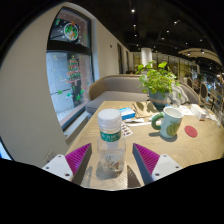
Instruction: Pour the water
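Observation:
A clear plastic water bottle (110,140) with a white cap and a green label stands upright on the wooden table (190,145). It is between my gripper's (112,166) fingers, with a gap at each side. The magenta pads (79,157) are spread wide, so the gripper is open. A green and white mug (170,122) stands on the table beyond the right finger, its handle turned toward the bottle.
A potted green plant (157,82) stands behind the mug. Small papers and a blue item (128,114) lie beyond the bottle. A wall with a window (68,70) runs along the left. Sofas (120,88) stand at the far end.

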